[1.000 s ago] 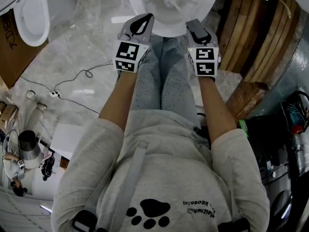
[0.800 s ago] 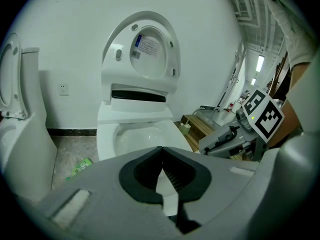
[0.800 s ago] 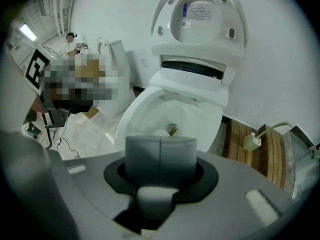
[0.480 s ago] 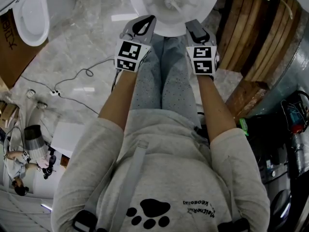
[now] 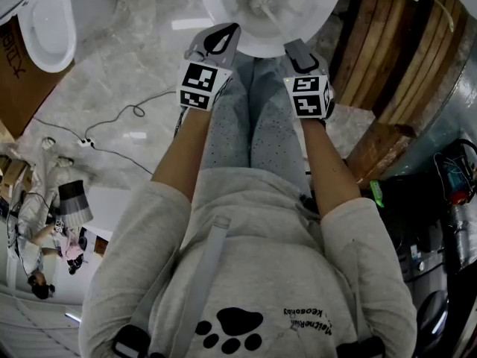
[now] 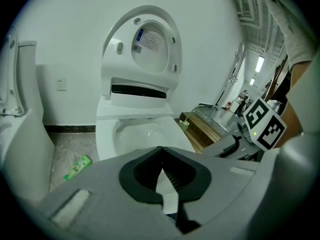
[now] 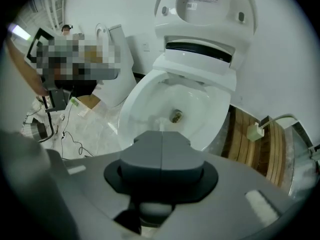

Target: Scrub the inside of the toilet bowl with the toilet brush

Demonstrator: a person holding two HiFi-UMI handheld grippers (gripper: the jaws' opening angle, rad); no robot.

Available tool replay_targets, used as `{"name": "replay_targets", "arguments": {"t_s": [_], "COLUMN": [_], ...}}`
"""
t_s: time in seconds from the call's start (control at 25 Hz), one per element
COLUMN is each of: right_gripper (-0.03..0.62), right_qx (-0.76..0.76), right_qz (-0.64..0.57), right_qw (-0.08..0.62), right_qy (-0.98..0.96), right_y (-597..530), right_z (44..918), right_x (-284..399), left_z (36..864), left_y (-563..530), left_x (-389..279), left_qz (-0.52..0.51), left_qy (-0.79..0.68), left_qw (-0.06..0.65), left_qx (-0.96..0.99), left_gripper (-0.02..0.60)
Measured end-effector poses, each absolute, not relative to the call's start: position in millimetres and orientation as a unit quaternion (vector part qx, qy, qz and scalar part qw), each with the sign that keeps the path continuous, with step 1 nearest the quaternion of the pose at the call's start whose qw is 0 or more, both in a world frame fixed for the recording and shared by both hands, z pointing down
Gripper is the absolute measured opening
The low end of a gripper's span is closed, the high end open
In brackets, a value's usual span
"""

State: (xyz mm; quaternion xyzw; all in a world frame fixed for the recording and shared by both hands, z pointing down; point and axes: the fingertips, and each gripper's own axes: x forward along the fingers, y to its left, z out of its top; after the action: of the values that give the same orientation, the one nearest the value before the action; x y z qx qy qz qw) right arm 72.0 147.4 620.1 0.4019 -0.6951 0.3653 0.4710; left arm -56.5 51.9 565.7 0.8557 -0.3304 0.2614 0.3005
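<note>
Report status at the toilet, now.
Right gripper shut on toilet brush, head inside toilet bowl. Left gripper shut, empty, at the rim. Lid raised, nothing blocking.

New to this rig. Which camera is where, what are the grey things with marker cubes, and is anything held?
No robot: a person stands over a toilet bowl with a hand-held claw in each hand; the marker cubes are part of those tools. The top-down picture is from a camera on the person's head. The other two are from cameras riding on each claw, looking along its jaws. The right claw is shut on the handle of a toilet brush, whose head is inside the bowl. The left claw has its tips together with nothing in it, near the bowl's front rim. The lid is up. On the floor lie a green bottle and wooden planks.
</note>
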Motion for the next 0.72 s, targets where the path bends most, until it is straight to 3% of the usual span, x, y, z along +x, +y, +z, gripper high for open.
{"name": "replay_targets", "arguments": {"t_s": [0.72], "right_gripper": [0.15], "right_qx": [0.385], "right_qz": [0.394], "right_qw": [0.454], "right_qy": [-0.701], "right_y": [131], "right_z": [621], "right_x": [34], "left_z": [579], "left_y": [42], "left_x": [-66], "left_qz": [0.263], "left_qy": [-0.331], "left_qw": [0.31], "left_qx": [0.852], "left_gripper": [-0.006]}}
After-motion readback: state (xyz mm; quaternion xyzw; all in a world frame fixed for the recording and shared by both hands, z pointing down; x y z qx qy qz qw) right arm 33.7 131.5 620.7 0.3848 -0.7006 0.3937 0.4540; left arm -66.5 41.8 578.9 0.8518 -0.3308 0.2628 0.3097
